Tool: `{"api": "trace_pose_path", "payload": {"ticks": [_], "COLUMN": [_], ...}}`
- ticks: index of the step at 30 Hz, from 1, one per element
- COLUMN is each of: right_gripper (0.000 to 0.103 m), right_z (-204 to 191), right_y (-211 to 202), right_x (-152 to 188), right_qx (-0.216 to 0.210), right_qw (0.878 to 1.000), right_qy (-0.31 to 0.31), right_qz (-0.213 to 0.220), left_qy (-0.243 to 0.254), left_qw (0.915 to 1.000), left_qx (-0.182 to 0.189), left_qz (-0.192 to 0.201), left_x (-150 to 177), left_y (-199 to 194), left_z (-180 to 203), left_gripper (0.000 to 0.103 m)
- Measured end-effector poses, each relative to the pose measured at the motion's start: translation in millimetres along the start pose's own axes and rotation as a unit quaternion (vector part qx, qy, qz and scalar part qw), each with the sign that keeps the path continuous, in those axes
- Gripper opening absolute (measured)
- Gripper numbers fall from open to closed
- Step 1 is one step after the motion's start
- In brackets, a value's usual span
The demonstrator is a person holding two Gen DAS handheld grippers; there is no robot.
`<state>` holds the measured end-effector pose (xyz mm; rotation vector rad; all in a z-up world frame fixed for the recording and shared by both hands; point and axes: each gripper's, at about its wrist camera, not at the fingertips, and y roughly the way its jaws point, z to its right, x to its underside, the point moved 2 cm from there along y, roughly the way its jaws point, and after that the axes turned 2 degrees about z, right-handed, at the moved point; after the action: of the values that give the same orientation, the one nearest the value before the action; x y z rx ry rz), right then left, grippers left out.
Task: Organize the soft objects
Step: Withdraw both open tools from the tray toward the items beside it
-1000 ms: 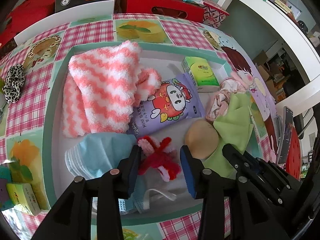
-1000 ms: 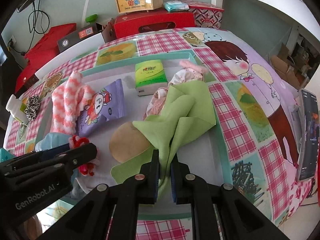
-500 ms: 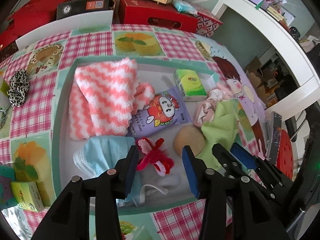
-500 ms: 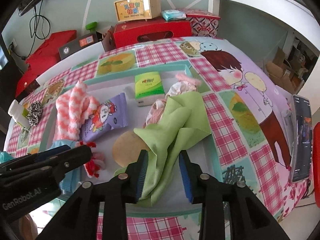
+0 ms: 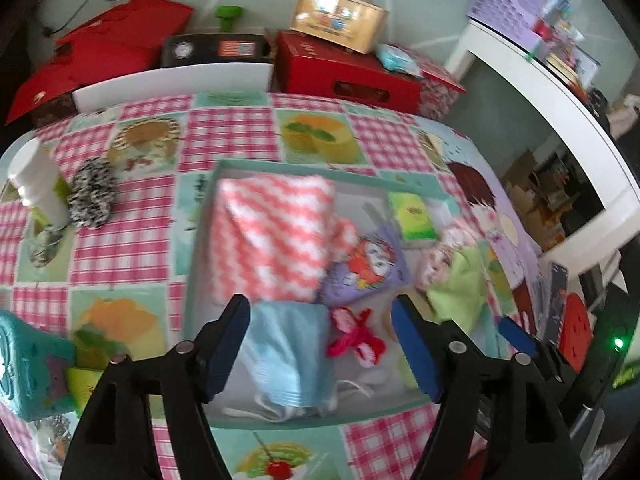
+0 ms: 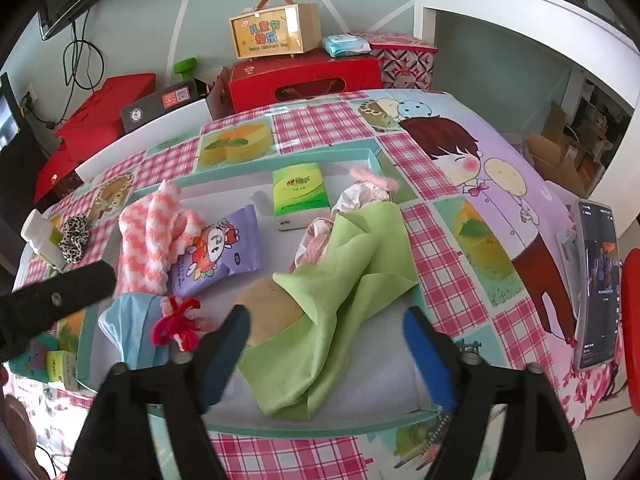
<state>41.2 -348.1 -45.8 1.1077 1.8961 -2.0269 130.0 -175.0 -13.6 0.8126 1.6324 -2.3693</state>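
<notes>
Claws both opening, left claw (image 5: 320, 344) and right claw (image 6: 326, 350) empty, wooden box (image 6: 275, 30) printed "Happy Children's Day"

The wooden handled box (image 6: 275, 31) on the red case is showing yellow Chinese characters above a small line reading "Happy Children's Day". Print on the green tissue pack (image 6: 300, 194) and purple snack bag (image 6: 218, 254) is staying too small to read.

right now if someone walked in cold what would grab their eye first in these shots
Probably the shallow teal tray crowded with soft things: a lime green cloth sprawled along its right side and a fluffy pink-and-white zigzag towel at its far left. Next, the right gripper, jaws opening, nothing pinched, framing that cloth, and the loud pink gingham cartoon tablecloth underneath.
</notes>
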Motion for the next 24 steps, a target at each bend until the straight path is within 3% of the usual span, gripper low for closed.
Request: {"api": "trace_pose_path", "payload": {"ticks": [1, 2, 15, 19, 24], "right_gripper": [0.101, 0.103, 0.103, 0.103, 0.103], "right_z": [-0.9, -1.4, -5.9, -4.9, -4.7], "right_y": [-0.6, -1.2, -0.9, -0.2, -2.7], "right_x": [-0.1, -0.6, -0.8, -0.2, -1.3], "right_qx": [-0.003, -0.005, -0.027, -0.031, -0.036], "right_qw": [1.000, 1.000, 1.000, 0.999, 0.999], "right_qy": [-0.001, -0.002, 0.006, 0.012, 0.017], "right_qz": [0.005, 0.010, 0.013, 0.009, 0.014], "left_qy": [-0.007, -0.016, -0.051, -0.052, -0.051], "left_qw": [1.0000, 0.9999, 0.9980, 0.9981, 0.9980], "left_qx": [-0.003, -0.006, -0.032, -0.027, -0.021], "left_qz": [-0.001, -0.001, 0.015, 0.018, 0.031], "left_x": [-0.7, -1.4, -6.4, -6.8, -8.6], "left_y": [0.6, 1.0, -1.7, -3.0, -7.3], "left_z": [-4.6, -9.6, -38.7, -38.5, -39.6], "left_gripper": [0.079, 0.082, 0.089, 0.097, 0.097]}}
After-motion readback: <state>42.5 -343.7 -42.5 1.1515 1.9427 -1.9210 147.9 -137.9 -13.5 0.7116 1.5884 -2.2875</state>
